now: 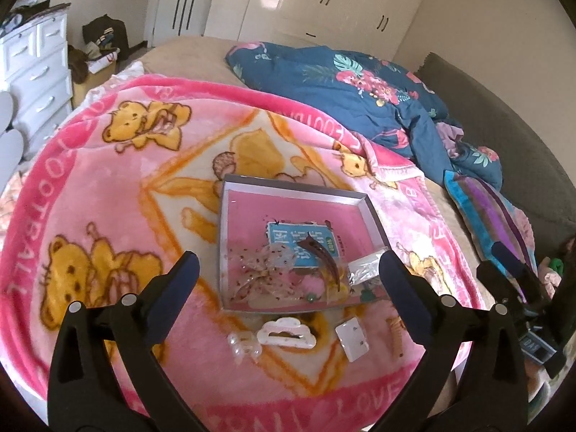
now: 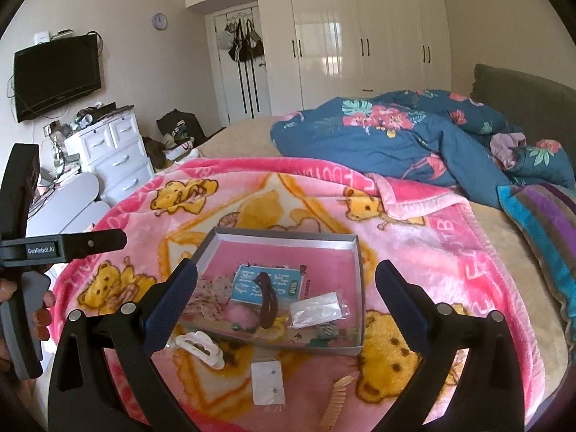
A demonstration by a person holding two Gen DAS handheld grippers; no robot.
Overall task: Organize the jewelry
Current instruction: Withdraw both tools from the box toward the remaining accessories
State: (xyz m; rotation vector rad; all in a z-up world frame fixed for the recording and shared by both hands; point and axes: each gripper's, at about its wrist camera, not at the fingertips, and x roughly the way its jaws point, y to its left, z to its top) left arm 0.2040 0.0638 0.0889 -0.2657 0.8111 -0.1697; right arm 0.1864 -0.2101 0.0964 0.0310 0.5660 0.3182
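A: Both grippers stand wide open and empty. Left gripper [image 1: 288, 273]: jaws fully spread, nothing between the pads. Right gripper [image 2: 286, 280]: same, wide apart, holding nothing. Both hover above the near side of the grey tray [image 1: 226, 237].

B: Contents of the tray?

A: Brown hair clip [image 1: 322, 255] lying across the blue card [image 1: 288, 244] at the tray's middle; speckled clear bow [image 1: 262, 273] at its near left; small clear packet [image 2: 316, 307] at its near right.

B: And outside the tray?

A: Four pieces on the pink blanket [image 1: 108, 216], all just in front of the tray's near wall: clear claw clip [image 1: 244, 346], white cloud clip [image 1: 286, 333], white earring card [image 1: 352, 338], tan comb clip [image 2: 336, 399] farthest toward the right.

B: Step in hand?

A: Judgement: between picks. Some items are sorted in; four remain.

B: Next move?

A: Likely a drop onto one loose piece. White cloud clip sits nearest the left gripper's line. It lies flat in soft pile, so the pads must straddle it low and close across its narrow width. Earring card is thin, harder to lift off the blanket.
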